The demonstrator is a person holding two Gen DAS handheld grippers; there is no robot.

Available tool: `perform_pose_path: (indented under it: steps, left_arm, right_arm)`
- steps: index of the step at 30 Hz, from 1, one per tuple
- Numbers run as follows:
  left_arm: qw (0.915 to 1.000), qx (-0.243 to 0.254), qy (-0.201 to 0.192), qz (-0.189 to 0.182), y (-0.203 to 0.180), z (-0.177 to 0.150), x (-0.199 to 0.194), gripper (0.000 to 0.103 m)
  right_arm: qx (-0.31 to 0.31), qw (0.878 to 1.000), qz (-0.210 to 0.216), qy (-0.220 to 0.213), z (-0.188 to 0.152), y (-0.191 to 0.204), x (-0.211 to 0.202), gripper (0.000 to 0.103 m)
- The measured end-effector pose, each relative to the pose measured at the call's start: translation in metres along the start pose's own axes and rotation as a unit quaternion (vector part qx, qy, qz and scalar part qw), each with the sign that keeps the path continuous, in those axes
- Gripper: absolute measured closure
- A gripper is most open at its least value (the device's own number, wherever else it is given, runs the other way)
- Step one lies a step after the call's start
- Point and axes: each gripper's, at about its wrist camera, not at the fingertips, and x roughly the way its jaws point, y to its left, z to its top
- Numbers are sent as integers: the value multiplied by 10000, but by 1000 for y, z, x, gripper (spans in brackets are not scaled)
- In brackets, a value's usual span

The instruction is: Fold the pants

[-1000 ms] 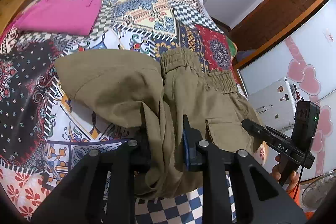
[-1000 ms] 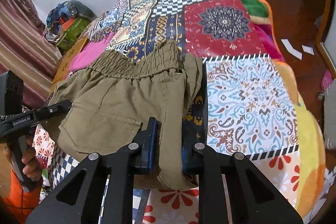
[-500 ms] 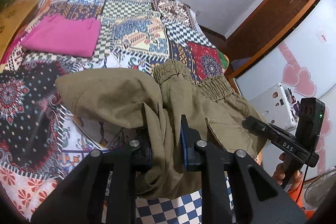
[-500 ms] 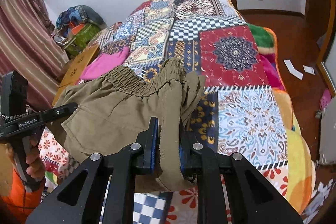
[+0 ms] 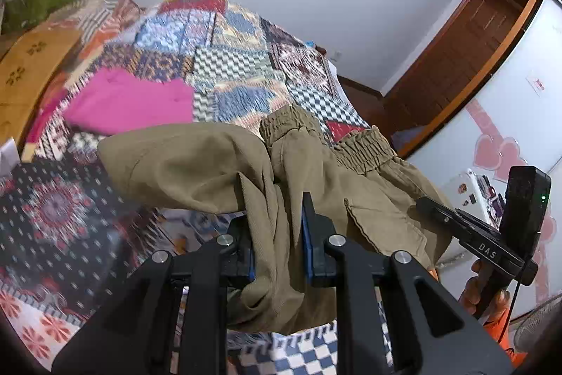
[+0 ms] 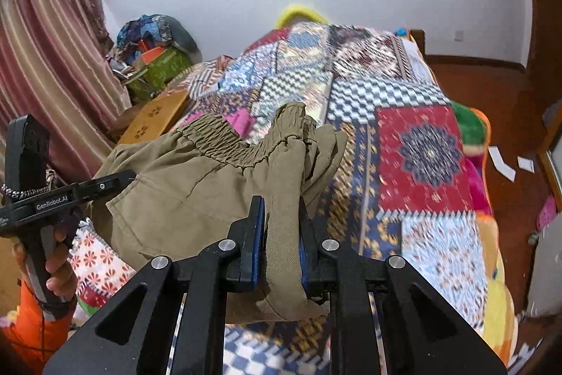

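Observation:
The olive-khaki pants hang lifted over the near end of the patchwork bedspread. My left gripper is shut on a bunched fold of them. My right gripper is shut on another edge of the pants, near the side of the elastic waistband. The waistband also shows in the left wrist view. Each gripper shows in the other's view: the right one at the right, the left one at the left. The cloth sags between them.
A folded pink garment lies on the bedspread behind the pants. A wooden board and a pile of bags stand at the bed's left. A white cabinet with hearts and a wooden door are at the right.
Both grippers have risen and tilted up with the pants, lifting the cloth off the bed. More of the wall and far end of the bed now shows.

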Motion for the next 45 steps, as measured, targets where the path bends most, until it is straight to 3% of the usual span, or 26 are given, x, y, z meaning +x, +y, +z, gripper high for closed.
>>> perform_pose_path:
  steps: [12,24,30,39,45]
  left_arm:
    - [9986,-47,-450,276,52,58,-5,84]
    - [9965,-188,-613,528,125,106,20,84]
    - [9944,58,-624,851,160,134,42,84]
    - [9932,64,-626,984,213,180,82,84]
    - [9921,65,-288,1216,255,187,119,84]
  right_arm:
    - [-245,9990,233,-292,51,36,39,89]
    - [-335,9985,393,-200,89,66,113,89]
    - [-396,9982,421,-165,110,85,156,89]
    - [-289,9987,382,-193,130,99,212,89]
    - [-255,9991,297,139,121,106,257,89]
